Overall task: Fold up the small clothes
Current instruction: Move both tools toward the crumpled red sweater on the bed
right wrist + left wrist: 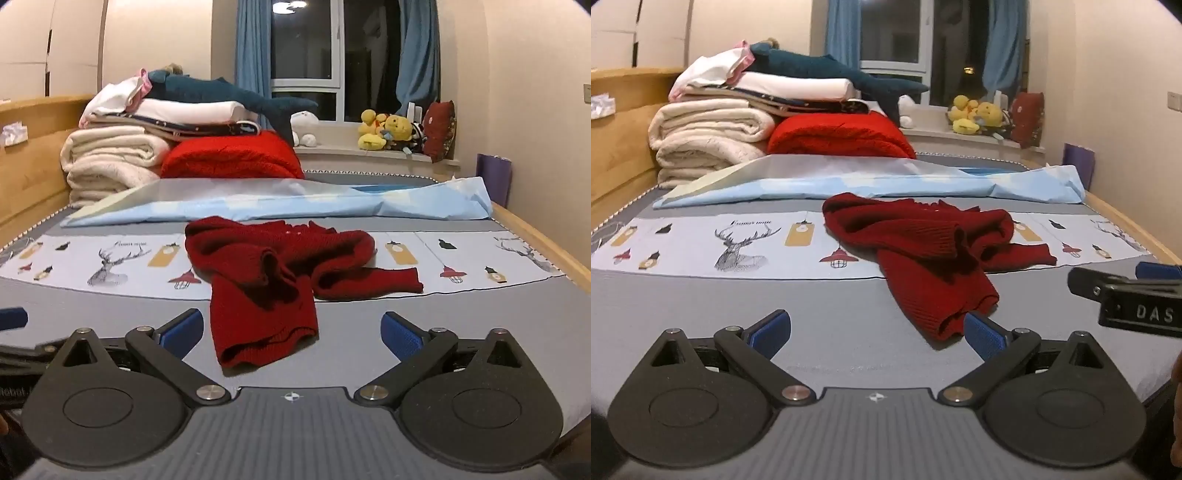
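A small dark red knitted sweater (923, 243) lies crumpled on the grey bed cover (738, 317), one sleeve stretched toward me; it also shows in the right wrist view (266, 273). My left gripper (877, 332) is open and empty, its right pad beside the sleeve cuff. My right gripper (291, 334) is open and empty, with the sleeve cuff lying between its blue pads (400, 334). The right gripper also shows at the right edge of the left wrist view (1137, 295).
A light blue sheet (871, 181) lies across the bed behind the sweater. Folded cream blankets (709, 144), a red blanket (842, 136) and a plush shark (827, 70) are stacked at the back left. Wooden bed rails (617, 155) run along both sides.
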